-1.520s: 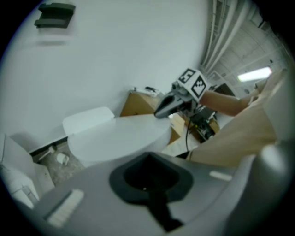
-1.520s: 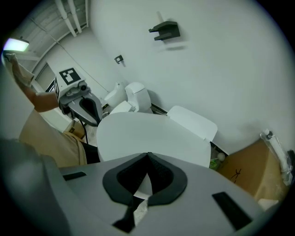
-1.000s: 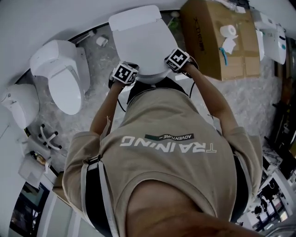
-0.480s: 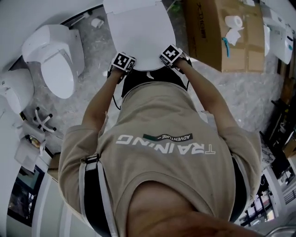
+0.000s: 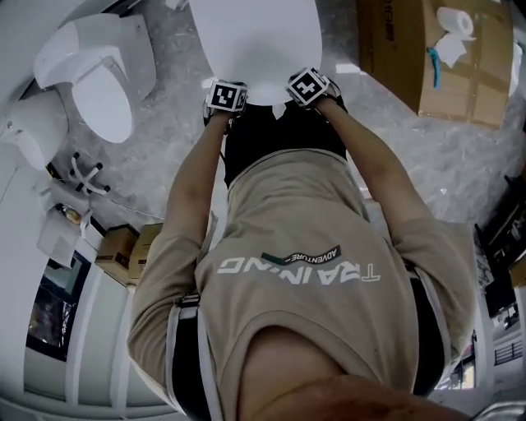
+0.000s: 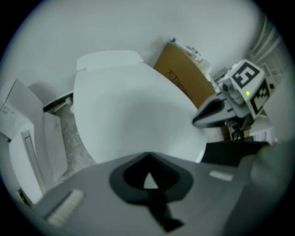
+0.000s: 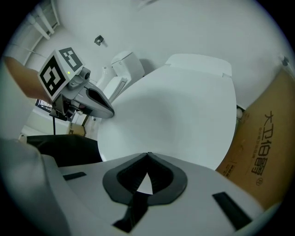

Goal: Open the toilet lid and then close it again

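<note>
The white toilet lid (image 5: 255, 41) fills the top middle of the head view, and I cannot tell if it is lifted. Both grippers sit at its near rim. My left gripper (image 5: 228, 97) is at the rim's left, and its jaws (image 6: 147, 154) are shut with the tips over the lid (image 6: 133, 110). At the rim's right, my right gripper (image 5: 308, 86) is also shut, its tips (image 7: 147, 154) pointing across the lid (image 7: 175, 120). Each gripper shows in the other's view, the right gripper (image 6: 198, 120) and the left gripper (image 7: 108, 112) both with their jaws together.
A second white toilet (image 5: 103, 78) stands to the left, with another white fixture (image 5: 33, 131) beside it. To the right is a large cardboard box (image 5: 436, 57) with a paper roll (image 5: 456, 20) on top. Small boxes (image 5: 119, 247) lie on the grey floor at lower left.
The head view has shifted, so the lid sits higher in frame and looks wider. Both grippers have stayed at the lid's near rim, now slightly closer together.
</note>
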`<state>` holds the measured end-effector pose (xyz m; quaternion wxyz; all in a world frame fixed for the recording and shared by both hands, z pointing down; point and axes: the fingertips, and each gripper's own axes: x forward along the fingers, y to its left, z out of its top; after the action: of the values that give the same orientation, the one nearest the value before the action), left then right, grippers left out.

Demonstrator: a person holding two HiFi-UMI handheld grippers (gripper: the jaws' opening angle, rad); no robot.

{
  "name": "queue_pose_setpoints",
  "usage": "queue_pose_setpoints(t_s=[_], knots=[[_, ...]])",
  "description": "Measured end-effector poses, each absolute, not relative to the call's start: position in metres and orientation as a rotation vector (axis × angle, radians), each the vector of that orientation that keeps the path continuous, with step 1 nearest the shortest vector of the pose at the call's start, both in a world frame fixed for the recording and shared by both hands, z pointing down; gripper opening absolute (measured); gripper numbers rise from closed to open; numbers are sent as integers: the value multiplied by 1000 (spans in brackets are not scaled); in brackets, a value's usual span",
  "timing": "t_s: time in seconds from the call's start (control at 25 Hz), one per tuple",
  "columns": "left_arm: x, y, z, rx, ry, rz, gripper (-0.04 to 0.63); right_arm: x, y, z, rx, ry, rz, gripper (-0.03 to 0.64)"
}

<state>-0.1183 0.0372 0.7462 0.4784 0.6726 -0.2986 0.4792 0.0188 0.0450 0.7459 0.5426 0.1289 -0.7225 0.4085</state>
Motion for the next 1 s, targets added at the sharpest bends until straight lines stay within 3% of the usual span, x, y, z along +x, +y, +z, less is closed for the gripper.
queue_pose_setpoints(t_s=[1.0], knots=[[-115,69,882,1577,-747,1186,5,22,66,887,445,-1630,1136,9]])
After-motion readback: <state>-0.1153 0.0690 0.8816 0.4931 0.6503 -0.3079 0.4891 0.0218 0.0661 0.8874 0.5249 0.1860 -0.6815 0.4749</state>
